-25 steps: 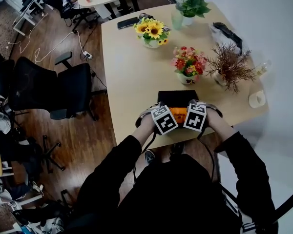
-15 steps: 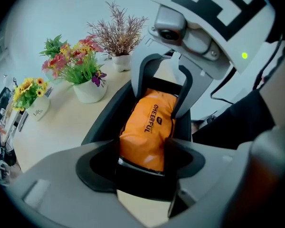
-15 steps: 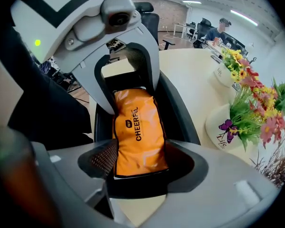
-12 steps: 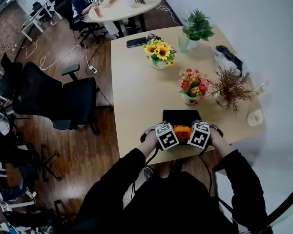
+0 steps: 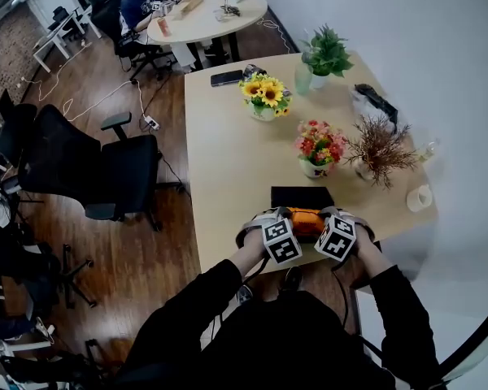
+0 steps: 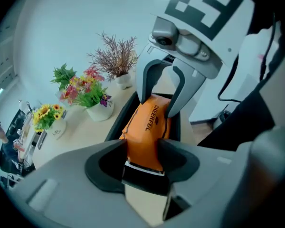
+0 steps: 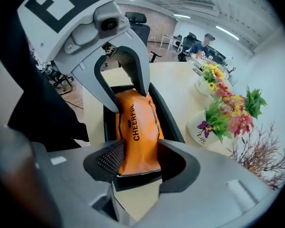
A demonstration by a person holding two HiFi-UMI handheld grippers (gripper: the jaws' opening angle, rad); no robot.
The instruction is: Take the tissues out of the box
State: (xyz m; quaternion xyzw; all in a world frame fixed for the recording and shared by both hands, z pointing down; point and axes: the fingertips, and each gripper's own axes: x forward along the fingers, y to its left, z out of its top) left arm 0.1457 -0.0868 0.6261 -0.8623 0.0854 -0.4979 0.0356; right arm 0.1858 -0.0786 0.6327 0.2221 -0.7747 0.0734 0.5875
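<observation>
- black office chair (image 5: 89, 161) stands on the wood floor, left of the bench (image 5: 228, 169).
- sunflower pot (image 5: 264, 100) stands far back on the bench, well apart from the box.
- left gripper (image 5: 289, 222) is at the near edge of the bench. its jaws have just been closing, and in the left gripper view it (image 6: 143, 159) is clenched on the left end of the tissue pack, the pads pressing into the wrapper.
- orange tissue pack (image 5: 307, 220) lies lengthwise in the open black box (image 5: 302, 195), between its walls, with a gripper on each end.
- right gripper (image 5: 324, 220) faces the left one across the pack. its jaws have also just been closing, and in the right gripper view it (image 7: 138, 159) is grasping the right end, both pads touching the wrapper.
- pot of pink flowers (image 5: 317, 149) stands just behind the box.
- pot of dry twigs (image 5: 380, 149) stands to the right of the pink flowers.
</observation>
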